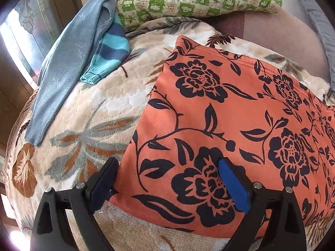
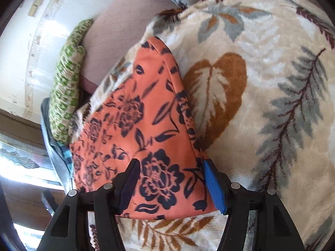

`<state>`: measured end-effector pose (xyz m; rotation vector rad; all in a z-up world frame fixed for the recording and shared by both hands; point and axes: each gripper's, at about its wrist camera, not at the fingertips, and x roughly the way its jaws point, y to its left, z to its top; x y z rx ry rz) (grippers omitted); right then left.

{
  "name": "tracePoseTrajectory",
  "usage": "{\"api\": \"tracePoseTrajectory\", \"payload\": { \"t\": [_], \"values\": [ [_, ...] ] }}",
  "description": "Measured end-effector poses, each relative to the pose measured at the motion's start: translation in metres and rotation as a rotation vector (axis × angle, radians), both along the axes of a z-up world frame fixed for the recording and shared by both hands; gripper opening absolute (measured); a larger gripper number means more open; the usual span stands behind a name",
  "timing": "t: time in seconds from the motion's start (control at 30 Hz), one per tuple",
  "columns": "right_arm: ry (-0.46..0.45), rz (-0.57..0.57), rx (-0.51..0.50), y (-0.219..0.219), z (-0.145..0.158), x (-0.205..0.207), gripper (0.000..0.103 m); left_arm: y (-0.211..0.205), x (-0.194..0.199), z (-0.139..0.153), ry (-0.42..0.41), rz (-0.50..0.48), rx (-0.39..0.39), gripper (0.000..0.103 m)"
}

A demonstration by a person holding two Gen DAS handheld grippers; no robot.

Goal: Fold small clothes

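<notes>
Two hand-held grippers are positioned over the orange garment with black flower print (image 1: 219, 115), which lies folded flat on the cream plush blanket with leaf pattern (image 1: 90, 113). The left gripper (image 1: 169, 179) stands wide apart over one corner; the right gripper (image 2: 170, 179) stands apart, straddling the opposite end, nothing clamped. If closed too deep, blanket pile could be pinched with the fabric. A single layer seized alone could undo the fold.

Bright window (image 1: 18, 31) beside a bed under a leaf-patterned blanket (image 1: 88, 113).
</notes>
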<state>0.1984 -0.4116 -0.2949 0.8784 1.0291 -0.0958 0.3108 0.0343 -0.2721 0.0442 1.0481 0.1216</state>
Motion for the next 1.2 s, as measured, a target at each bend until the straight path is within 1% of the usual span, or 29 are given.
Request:
{"api": "tracePoseTrajectory", "payload": {
  "t": [0.03, 0.07, 0.13, 0.2, 0.23, 0.3, 0.37, 0.4, 0.47, 0.53, 0.6, 0.67, 0.77, 0.87, 0.97, 1.03, 1.13, 1.2],
  "values": [
    [0.038, 0.003, -0.013, 0.001, -0.007, 0.003, 0.066, 0.003, 0.002, 0.002, 0.01, 0.003, -0.02, 0.097],
    [0.034, -0.001, -0.009, 0.002, -0.009, 0.003, 0.066, 0.008, 0.002, 0.005, 0.009, 0.009, -0.036, 0.097],
    [0.009, -0.002, -0.028, 0.003, -0.001, 0.004, 0.066, 0.019, 0.002, 0.015, -0.021, 0.038, -0.04, 0.097],
    [-0.029, 0.0, -0.101, 0.006, 0.012, 0.002, 0.066, 0.034, 0.0, 0.025, -0.052, 0.082, -0.035, 0.097],
    [-0.059, -0.008, -0.146, 0.008, 0.02, -0.001, 0.066, 0.042, 0.0, 0.03, -0.068, 0.105, -0.042, 0.097],
    [-0.152, -0.015, -0.204, 0.011, 0.039, -0.005, 0.066, 0.058, -0.001, 0.035, -0.087, 0.152, -0.058, 0.097],
    [-0.244, -0.001, -0.212, 0.018, 0.054, -0.007, 0.066, 0.067, -0.003, 0.036, -0.096, 0.185, -0.076, 0.097],
    [-0.269, 0.014, -0.21, 0.023, 0.057, -0.007, 0.066, 0.069, -0.003, 0.036, -0.096, 0.189, -0.081, 0.097],
    [-0.279, 0.056, -0.195, 0.033, 0.058, -0.001, 0.066, 0.065, -0.002, 0.031, -0.08, 0.172, -0.065, 0.097],
    [-0.241, 0.101, -0.178, 0.045, 0.05, 0.006, 0.066, 0.054, 0.001, 0.02, -0.038, 0.135, -0.014, 0.097],
    [-0.182, 0.133, -0.176, 0.054, 0.039, 0.012, 0.066, 0.042, 0.005, 0.008, 0.002, 0.099, 0.042, 0.097],
    [-0.119, 0.15, -0.202, 0.06, 0.026, 0.016, 0.065, 0.035, 0.005, 0.006, -0.007, 0.089, 0.087, 0.097],
    [-0.123, 0.156, -0.207, 0.06, 0.02, 0.015, 0.065, 0.03, 0.007, 0.01, -0.013, 0.081, 0.123, 0.097],
    [-0.133, 0.178, -0.245, 0.064, 0.018, 0.013, 0.065, 0.027, 0.006, 0.015, -0.026, 0.073, 0.138, 0.096],
    [-0.134, 0.2, -0.305, 0.072, 0.02, 0.015, 0.065, 0.022, 0.001, 0.028, -0.082, 0.051, 0.139, 0.097],
    [-0.146, 0.195, -0.318, 0.074, 0.024, 0.014, 0.065, 0.02, -0.003, 0.038, -0.122, 0.037, 0.125, 0.097],
    [-0.2, 0.193, -0.294, 0.075, 0.033, 0.012, 0.065, 0.01, -0.008, 0.049, -0.174, 0.006, 0.085, 0.097],
    [-0.249, 0.198, -0.3, 0.079, 0.041, 0.01, 0.065, -0.004, -0.01, 0.051, -0.187, -0.045, 0.064, 0.097]
  ]
}}
